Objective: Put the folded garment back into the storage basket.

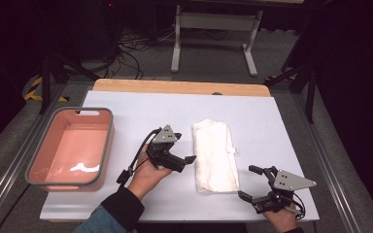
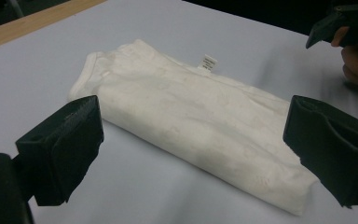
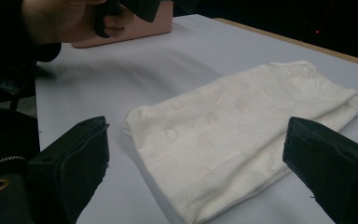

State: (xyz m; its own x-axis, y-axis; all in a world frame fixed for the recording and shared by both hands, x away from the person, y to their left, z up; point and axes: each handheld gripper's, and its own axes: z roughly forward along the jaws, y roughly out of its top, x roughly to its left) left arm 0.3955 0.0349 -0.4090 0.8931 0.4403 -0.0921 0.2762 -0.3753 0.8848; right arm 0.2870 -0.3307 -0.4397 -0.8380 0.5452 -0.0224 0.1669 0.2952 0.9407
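Right gripper (image 1: 251, 184) sits nearest my high view, at the near right corner of the table, its jaws spread wide and holding nothing. From its own camera I see both black jaws flanking the near end of the folded white cloth (image 3: 242, 133), apart from it.

Left gripper (image 1: 191, 158) is held just beside the cloth's left edge, pointing toward it. Its jaws also stand wide apart — in the left gripper view they frame the cloth (image 2: 191, 116) without touching it. The left hand (image 1: 148, 175) wraps the grip from below, with a dark cuff and blue sleeve at the table's near edge.

I see the cloth (image 1: 214, 155) lying flat at the middle of the table, long side running away from me, with a small label (image 2: 208, 62) at its far edge.

Work surface: a pale sheet (image 1: 141, 109) over a wooden table (image 1: 175, 87), its bare far edge exposed. Beyond it — grey floor, cables and a white table frame (image 1: 213, 34) in a dark room.

Count: two grippers, one cloth, one pink tub (image 1: 53, 131) at the left, well apart from the cloth.
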